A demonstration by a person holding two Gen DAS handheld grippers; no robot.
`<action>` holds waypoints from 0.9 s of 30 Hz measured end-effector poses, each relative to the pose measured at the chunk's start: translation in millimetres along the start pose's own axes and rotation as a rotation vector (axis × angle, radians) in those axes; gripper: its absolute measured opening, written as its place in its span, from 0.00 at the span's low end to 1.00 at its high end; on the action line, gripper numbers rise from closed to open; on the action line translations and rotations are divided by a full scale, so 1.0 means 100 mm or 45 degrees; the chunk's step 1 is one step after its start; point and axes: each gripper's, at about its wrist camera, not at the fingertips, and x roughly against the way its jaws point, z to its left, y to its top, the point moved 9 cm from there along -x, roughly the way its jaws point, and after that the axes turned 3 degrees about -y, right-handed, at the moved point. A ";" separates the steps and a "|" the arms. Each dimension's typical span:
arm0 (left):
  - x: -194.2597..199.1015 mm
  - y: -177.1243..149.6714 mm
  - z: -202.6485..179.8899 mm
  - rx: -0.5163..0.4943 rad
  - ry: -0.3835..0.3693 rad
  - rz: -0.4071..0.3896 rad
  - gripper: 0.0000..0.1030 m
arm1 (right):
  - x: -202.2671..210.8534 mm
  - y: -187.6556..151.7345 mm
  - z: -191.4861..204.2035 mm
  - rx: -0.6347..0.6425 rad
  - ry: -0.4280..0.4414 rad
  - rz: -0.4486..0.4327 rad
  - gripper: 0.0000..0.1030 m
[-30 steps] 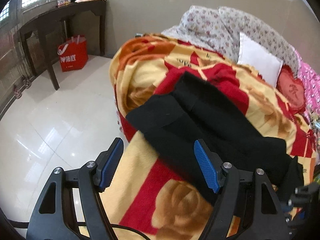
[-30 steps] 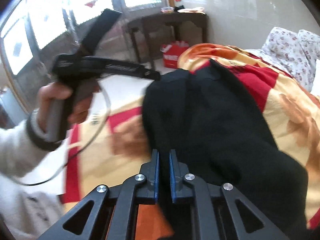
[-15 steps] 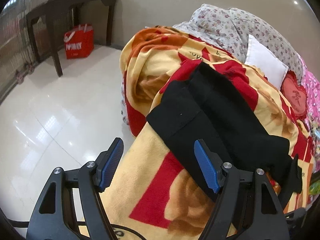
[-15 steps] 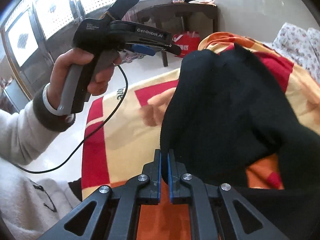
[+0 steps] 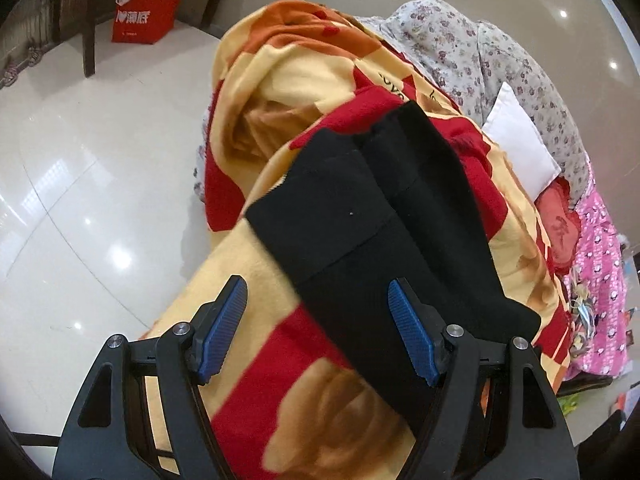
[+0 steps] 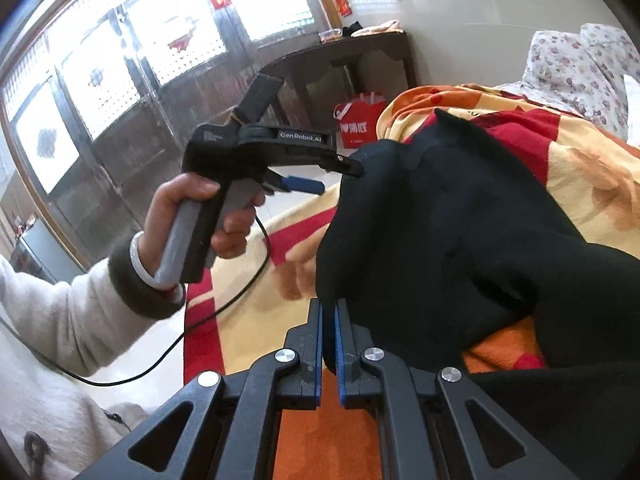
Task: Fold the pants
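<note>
Through my left wrist view, my left tool (image 5: 318, 332) has its blue pads (image 5: 224, 330) wide apart with nothing pinched between them. The black pants (image 5: 372, 216) lie just ahead of it on the red and yellow blanket (image 5: 256, 352) that covers the bed, stretching away from the tool, with the right-hand pad over the near part of the cloth and the left-hand pad over bare blanket. Far off to the upper left a red bag (image 5: 144, 10) stands on the shiny floor (image 5: 76, 184), and a white pillow (image 5: 516, 140) sits beyond the pants to the right. Through my right wrist view, my right tool (image 6: 329, 340) has its pads drawn together, clamped on an edge of the pants (image 6: 460, 232), which bulge up directly ahead and to the right. To the left, my hand (image 6: 196, 216) grips the handle of the left tool (image 6: 320, 174), which points toward the far top of the pants; I cannot tell whether it touches them.
</note>
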 end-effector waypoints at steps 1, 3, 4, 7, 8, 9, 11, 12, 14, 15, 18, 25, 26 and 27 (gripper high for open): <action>-0.02 0.02 -0.02 -0.001 0.001 -0.003 0.71 | 0.01 0.01 0.00 -0.005 -0.003 -0.009 0.04; -0.04 0.05 -0.06 0.010 -0.012 -0.009 0.71 | 0.06 0.03 0.00 -0.021 0.003 -0.029 0.04; -0.05 0.07 -0.09 0.027 -0.036 -0.003 0.71 | 0.11 0.03 0.01 -0.032 0.005 -0.040 0.04; -0.10 0.12 -0.18 0.072 -0.110 0.004 0.71 | 0.18 0.05 0.00 -0.066 0.017 -0.066 0.04; -0.11 0.13 -0.21 0.064 -0.112 -0.001 0.71 | 0.23 0.04 -0.02 -0.077 0.019 -0.071 0.04; -0.13 0.13 -0.25 0.043 -0.110 -0.006 0.61 | 0.25 0.03 -0.03 -0.084 0.020 -0.075 0.04; -0.15 0.12 -0.29 0.029 -0.110 0.000 0.38 | 0.27 0.01 -0.02 -0.093 0.019 -0.081 0.04; -0.14 0.11 -0.30 0.029 -0.116 0.004 0.29 | 0.29 0.00 -0.01 -0.097 0.020 -0.084 0.04; -0.03 0.08 -0.34 0.010 -0.124 -0.019 0.16 | 0.30 -0.05 0.05 -0.092 0.018 -0.078 0.04; 0.08 0.05 -0.36 -0.013 -0.124 -0.045 0.13 | 0.31 -0.06 0.07 -0.085 0.018 -0.072 0.04; 0.34 -0.08 -0.41 -0.068 -0.134 -0.077 0.11 | 0.36 -0.14 0.19 -0.061 0.039 -0.045 0.04; 0.64 -0.66 -0.10 -0.153 0.009 -0.096 0.09 | 0.53 -0.54 0.59 0.013 0.063 0.044 0.01; 0.61 -0.67 -0.05 -0.160 0.049 -0.103 0.09 | 0.53 -0.57 0.56 -0.011 0.044 0.044 0.01; 0.58 -0.67 0.01 -0.158 0.082 -0.106 0.09 | 0.55 -0.57 0.49 -0.047 0.018 0.026 0.01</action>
